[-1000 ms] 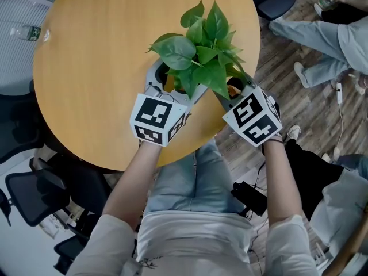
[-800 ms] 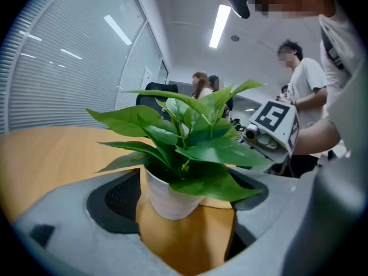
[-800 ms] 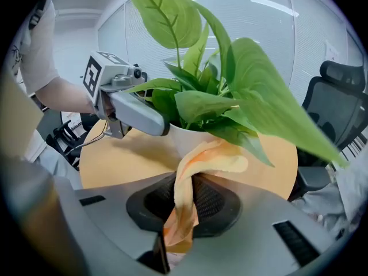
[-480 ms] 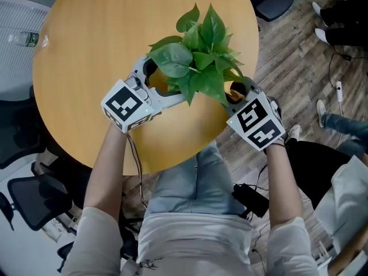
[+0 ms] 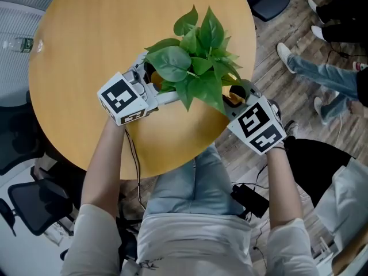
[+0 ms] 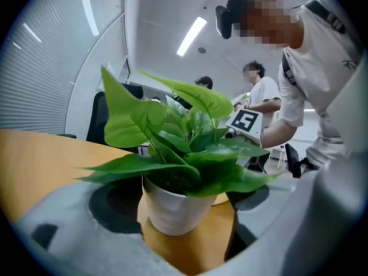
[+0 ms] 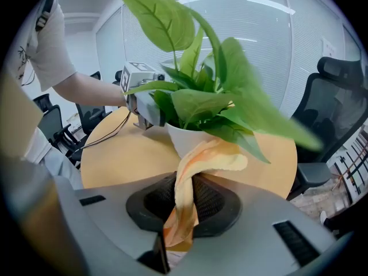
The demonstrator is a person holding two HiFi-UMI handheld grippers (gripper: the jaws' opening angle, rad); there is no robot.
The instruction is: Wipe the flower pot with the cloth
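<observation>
Item: white flower pot (image 7: 179, 137) holding a broad-leaved green plant (image 5: 195, 68), standing near the edge of a round wooden table (image 5: 86, 50). Left gripper (image 6: 187, 201): jaws spread wide, one on each side of the pot; the pot stands upright between them, bare tabletop showing between its wall and each black pad, so nothing is clamped. Its marker cube (image 5: 122, 99) sits behind the jaws, over the table. Right gripper (image 7: 183, 214): jaws clenched on a twisted orange-yellow cloth (image 7: 210, 157), which runs forward out of the pads and spreads at its far end against the pot's wall, just under the lowest leaves. The pot stands directly ahead of this gripper, close to its jaw tips. Its marker cube (image 5: 257, 125) lies off the table edge, over the wood-plank floor (image 5: 270, 73). The two grippers face each other across the pot; each one's marker cube shows in the other's view, beyond the foliage. Also noted: a black office chair (image 7: 339, 96) beyond the table to the right of the right gripper; a further person's legs (image 5: 322, 73) on the floor past that gripper.
</observation>
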